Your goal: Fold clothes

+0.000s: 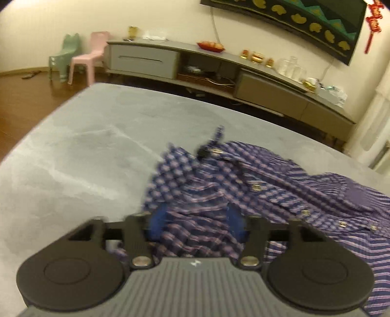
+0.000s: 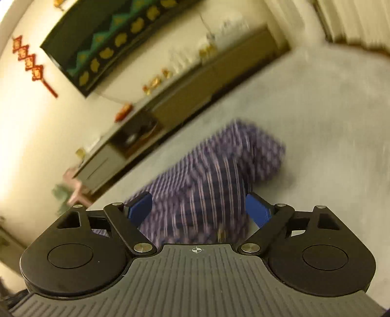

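A purple and blue checked button shirt lies crumpled on a grey padded surface. My left gripper is over the shirt's near edge, its blue pads apart with bunched cloth between and over them. In the right wrist view the shirt is blurred. My right gripper is open, its blue pads wide apart on either side of the cloth. Whether either pad touches the cloth is hidden.
A long grey TV cabinet with a fruit bowl and jars runs along the far wall under a dark wall hanging. A pink chair and a green chair stand on the wooden floor at the left.
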The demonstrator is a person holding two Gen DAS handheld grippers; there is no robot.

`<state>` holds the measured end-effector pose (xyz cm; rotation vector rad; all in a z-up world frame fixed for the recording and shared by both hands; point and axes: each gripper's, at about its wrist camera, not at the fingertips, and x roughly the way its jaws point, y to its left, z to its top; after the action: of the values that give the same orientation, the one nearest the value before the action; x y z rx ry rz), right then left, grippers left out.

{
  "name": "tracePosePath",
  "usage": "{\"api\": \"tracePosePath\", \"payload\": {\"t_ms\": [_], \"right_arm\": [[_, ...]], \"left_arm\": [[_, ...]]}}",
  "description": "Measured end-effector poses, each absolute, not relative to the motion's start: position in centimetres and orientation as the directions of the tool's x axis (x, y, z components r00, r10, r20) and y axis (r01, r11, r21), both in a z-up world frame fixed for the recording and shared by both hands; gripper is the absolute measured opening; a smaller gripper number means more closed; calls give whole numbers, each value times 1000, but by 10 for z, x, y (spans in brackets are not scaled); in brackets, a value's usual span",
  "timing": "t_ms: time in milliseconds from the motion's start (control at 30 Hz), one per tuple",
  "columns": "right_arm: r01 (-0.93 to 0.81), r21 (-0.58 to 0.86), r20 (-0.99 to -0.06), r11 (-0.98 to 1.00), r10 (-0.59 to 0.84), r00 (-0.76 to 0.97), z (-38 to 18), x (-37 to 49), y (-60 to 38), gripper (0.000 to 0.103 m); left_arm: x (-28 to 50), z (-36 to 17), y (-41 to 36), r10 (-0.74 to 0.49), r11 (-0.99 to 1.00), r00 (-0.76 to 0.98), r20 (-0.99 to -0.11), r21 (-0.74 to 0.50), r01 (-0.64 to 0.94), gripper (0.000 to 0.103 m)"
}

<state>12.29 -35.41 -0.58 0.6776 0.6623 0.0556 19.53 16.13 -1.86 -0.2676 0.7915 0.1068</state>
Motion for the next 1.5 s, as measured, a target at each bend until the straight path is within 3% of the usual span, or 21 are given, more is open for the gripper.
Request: {"api": "tracePosePath", "payload": {"t_ms": [133,167,200,233,267,300,333,400,467,533,633,667,767,867,1100,1167,1233,1367,1400,1467,1500], "right_arm": [[69,616,-581,785,393,713,-44,117,-338,87],[33,611,-588,791,426,688,-52,120,-325,87],[-7,602,-596,798,455,661,-59,122,-311,87],[-42,585,-601,810,468,648,-62,123,-299,80],[-73,556,-600,828,461,654,-59,123,-290,47],[-103,526,-599,844,454,659,-56,123,-282,23],[-133,494,-598,859,447,665,-53,123,-273,4],[-231,308,-488,923,361,795,-13,104,-255,3],[-361,66,-296,930,364,883,27,72,-231,3],[-510,25,-203,860,504,840,42,57,-215,5],[-553,172,-305,815,578,757,19,82,-203,90],[-507,214,-350,835,550,759,9,93,-203,91],[-330,375,-434,866,479,763,-5,115,-230,88],[-178,508,-466,842,443,766,-17,130,-267,89],[37,580,-552,814,358,753,-50,132,-323,91],[76,613,-566,786,371,736,-59,133,-330,91],[117,619,-590,777,362,721,-66,131,-337,92],[124,571,-634,811,340,694,-79,137,-327,92],[108,554,-641,825,341,688,-80,138,-322,87],[55,517,-643,854,345,683,-78,140,-312,41],[25,497,-642,867,349,682,-76,141,-307,32]], "left_arm": [[198,-33,145,-28,973,674,-738,-174,-150,75],[199,-36,141,-18,978,674,-739,-152,-141,70],[199,-39,137,-7,982,673,-740,-131,-133,45],[200,-42,133,3,986,672,-741,-109,-125,30],[198,-38,132,5,986,688,-726,-111,-124,22],[193,-28,134,-2,982,720,-694,-137,-129,7],[188,-18,136,-8,978,750,-661,-163,-133,5],[169,15,148,8,965,841,-542,-216,-148,2],[155,38,170,62,945,882,-467,-256,-202,2],[162,20,196,129,910,829,-544,-266,-317,2],[177,-21,223,160,862,708,-688,-253,-440,2],[179,-31,224,143,862,683,-716,-248,-442,2],[174,-31,214,126,895,684,-719,-215,-390,5],[163,-12,199,143,930,730,-668,-162,-330,17],[145,11,130,1,991,806,-592,-109,-81,24],[134,12,93,-105,994,819,-564,-82,70,33],[115,11,44,-252,960,799,-546,-36,279,58],[76,-18,-65,-424,784,705,-568,160,600,71],[72,-32,-87,-395,748,713,-579,248,616,71],[76,-58,-118,-320,705,738,-594,371,604,70],[83,-69,-127,-285,693,742,-607,404,597,63]]}}
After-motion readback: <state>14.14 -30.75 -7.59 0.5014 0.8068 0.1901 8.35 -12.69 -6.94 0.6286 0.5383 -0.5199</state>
